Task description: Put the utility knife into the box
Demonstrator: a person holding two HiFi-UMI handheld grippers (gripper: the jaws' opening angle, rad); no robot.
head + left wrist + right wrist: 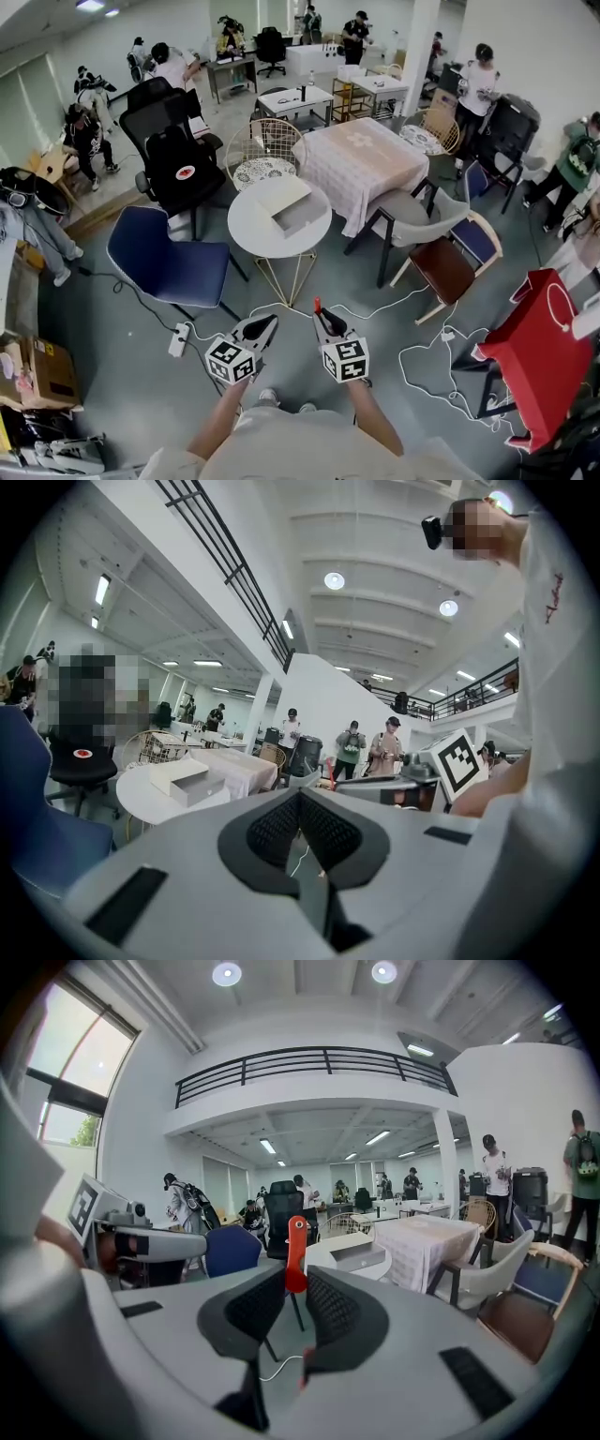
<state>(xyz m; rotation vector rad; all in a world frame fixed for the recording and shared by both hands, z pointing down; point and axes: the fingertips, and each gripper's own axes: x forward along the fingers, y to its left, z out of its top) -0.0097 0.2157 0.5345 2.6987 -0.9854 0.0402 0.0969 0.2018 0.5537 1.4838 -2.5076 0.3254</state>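
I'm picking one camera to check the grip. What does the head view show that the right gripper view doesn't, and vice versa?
Only the head view: the power strip on the floor and the person's shoes. Only the right gripper view: the pads clamped on the red knife, the balcony railing, the ceiling lights. Both: the right gripper, the knife's red tip, the box on the round table, the left gripper.

The box (298,214) sits on the round desk (251,232) at frame centre, a chair (164,258) to its lower left, left gripper (268,323) and right gripper (320,319) side by side below.
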